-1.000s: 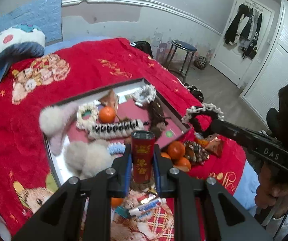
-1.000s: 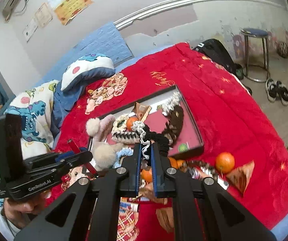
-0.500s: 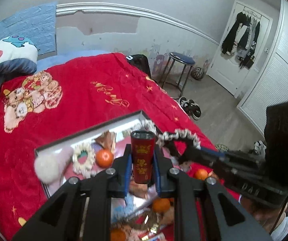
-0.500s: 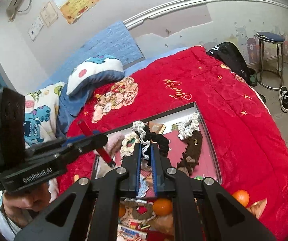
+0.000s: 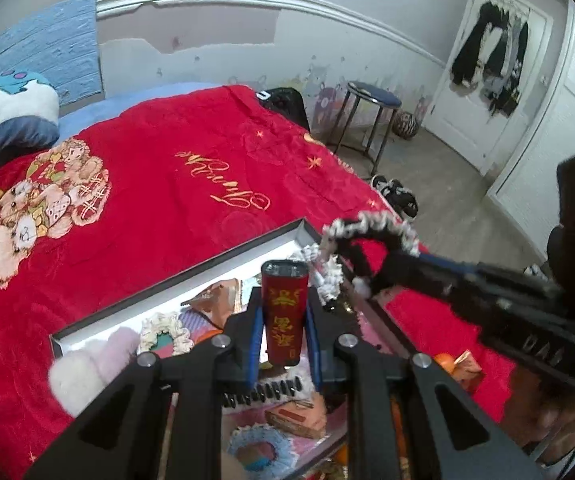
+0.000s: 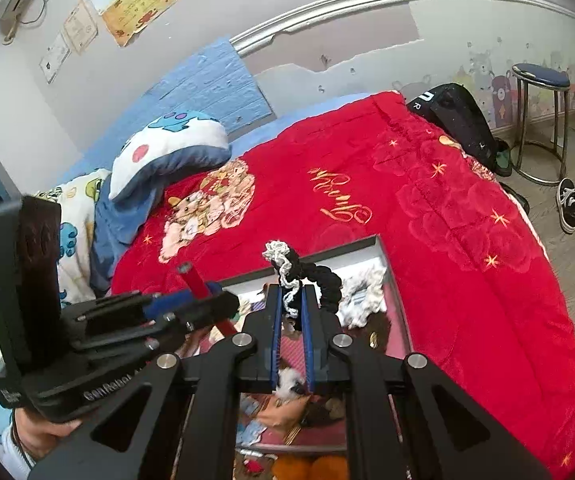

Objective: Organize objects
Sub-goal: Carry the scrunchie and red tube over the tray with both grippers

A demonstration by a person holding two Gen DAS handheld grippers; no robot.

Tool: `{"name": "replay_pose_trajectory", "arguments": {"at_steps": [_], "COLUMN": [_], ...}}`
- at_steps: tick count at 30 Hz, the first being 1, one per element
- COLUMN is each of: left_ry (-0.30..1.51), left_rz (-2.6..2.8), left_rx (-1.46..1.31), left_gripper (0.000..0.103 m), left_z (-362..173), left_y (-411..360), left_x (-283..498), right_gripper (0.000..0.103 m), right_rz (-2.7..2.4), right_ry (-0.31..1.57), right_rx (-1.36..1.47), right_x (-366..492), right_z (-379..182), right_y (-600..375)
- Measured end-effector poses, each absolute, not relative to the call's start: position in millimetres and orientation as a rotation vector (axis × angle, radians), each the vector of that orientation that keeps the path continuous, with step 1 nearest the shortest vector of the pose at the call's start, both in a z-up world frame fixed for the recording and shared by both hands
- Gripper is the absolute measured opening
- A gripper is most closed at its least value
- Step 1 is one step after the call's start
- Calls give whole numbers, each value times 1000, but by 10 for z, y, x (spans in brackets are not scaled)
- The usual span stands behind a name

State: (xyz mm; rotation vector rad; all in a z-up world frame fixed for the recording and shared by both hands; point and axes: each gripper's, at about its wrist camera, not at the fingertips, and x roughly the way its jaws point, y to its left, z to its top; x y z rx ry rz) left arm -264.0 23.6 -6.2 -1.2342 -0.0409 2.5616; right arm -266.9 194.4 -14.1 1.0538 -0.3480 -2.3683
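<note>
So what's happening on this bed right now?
A person is sorting small items on a red bedspread, one claw tool in each hand. The left claw is shut on a red box with gold lettering, held above the tray. The right claw is shut on a black scrunchie with white trim, also above the tray, which holds more scrunchies and fluffy bits.

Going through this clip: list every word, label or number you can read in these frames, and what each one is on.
"GenRobot" (rest cut off): body of the left tongs.
"DAS": body of the right tongs.
"R": black bag.
Gold script on the red blanket: too ornate to read.
Gold characters on the red box: unreadable.
Wall certificates: too small.
</note>
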Motion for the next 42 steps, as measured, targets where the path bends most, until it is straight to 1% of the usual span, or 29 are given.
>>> {"name": "replay_pose_trajectory", "arguments": {"at_steps": [4, 8, 11, 13, 16, 21, 26, 29, 32, 34, 36, 40, 42], "left_ry": [-96, -103, -119, -133, -195, -205, -137, -180, -178, -206, -188, -197, -174], "left_rz": [2544, 2537, 2524, 2523, 2527, 2522, 2530, 2516, 2530, 2527, 2551, 2549, 2547], "left_rx": [-1242, -1257, -1280, -1283, -1302, -1316, -1311, -1311, -1325, -1331, -1328, -1350, -1350], "left_gripper": [19, 19, 19, 19, 19, 19, 19, 19, 19, 19, 19, 19, 19], "left_z": [-163, -263, -322, -342, -372, -414, -439, -437, -426, -413, -401, -440, -458], "left_y": [181, 185, 192, 177, 128, 112, 188, 173, 154, 117, 102, 93, 124], "left_x": [-2689, -2741, -2773, -2786, -2810, -2818, -2757, -2763, -2784, -2778, -2767, -2787, -2781], "right_gripper": [8, 8, 8, 8, 8, 8, 8, 8, 8, 8, 8, 8, 8], "right_rz": [-2370, -2375, -2345, -2350, -2310, -2296, -2293, -2333, -2311, -2304, -2303, -2321, -2332], "right_ry": [-366, -390, -441, -425, -480, -473, -480, -397, -413, -373, -326, -284, -286], "right_rx": [1064, 1090, 1126, 1139, 1162, 1195, 1207, 1217, 1234, 1244, 1258, 1246, 1238], "right_x": [-2704, -2742, -2775, -2772, -2800, -2787, -2732, -2681, -2655, -2629, -2599, -2564, -2567], "right_z": [-246, -412, -562, -626, -723, -830, -860, -874, -964, -1009, -1050, -1023, -995], "right_y": [1976, 1987, 1989, 1975, 1981, 1922, 1855, 1750, 1666, 1569, 1479, 1443, 1479]}}
